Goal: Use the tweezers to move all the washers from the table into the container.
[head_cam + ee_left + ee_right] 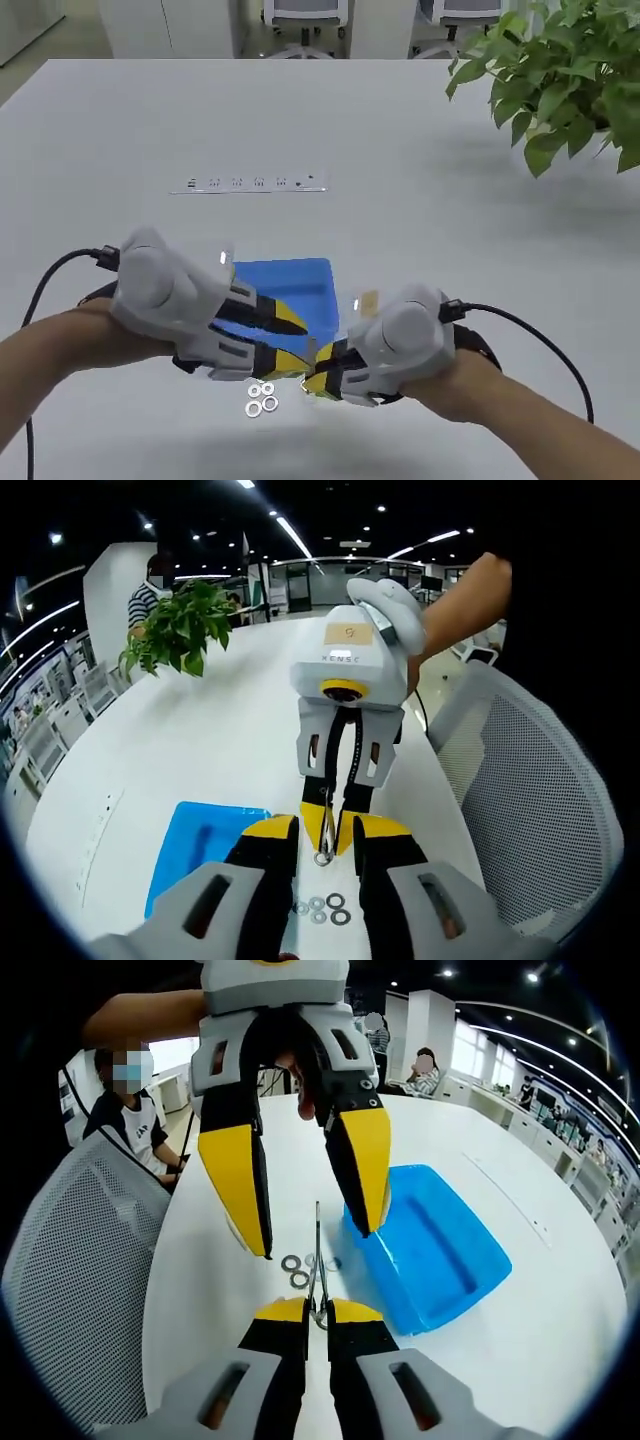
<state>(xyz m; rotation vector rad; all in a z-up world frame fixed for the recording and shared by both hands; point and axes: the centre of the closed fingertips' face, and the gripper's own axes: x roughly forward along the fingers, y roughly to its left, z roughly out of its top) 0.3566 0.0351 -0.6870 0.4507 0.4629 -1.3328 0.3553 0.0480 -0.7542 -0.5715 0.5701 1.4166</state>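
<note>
Open-plan office, seen from a long white meeting table.

The wide white table point(400, 200) has a strip of power sockets point(250, 183) set flush into its top, and a leafy green potted plant point(570, 90) stands at its far right corner. Swivel office chairs point(305, 15) are pushed in along the far edge, and a grey mesh-backed chair point(540, 780) stands close to the near side. Overhead, long strip lights point(293, 537) and small round spotlights run across a dark ceiling. Beyond the table are white square columns point(430, 1020), rows of desks and chairs point(60, 710), and seated people point(425, 1070), one in a striped shirt by the mesh chair.
</note>
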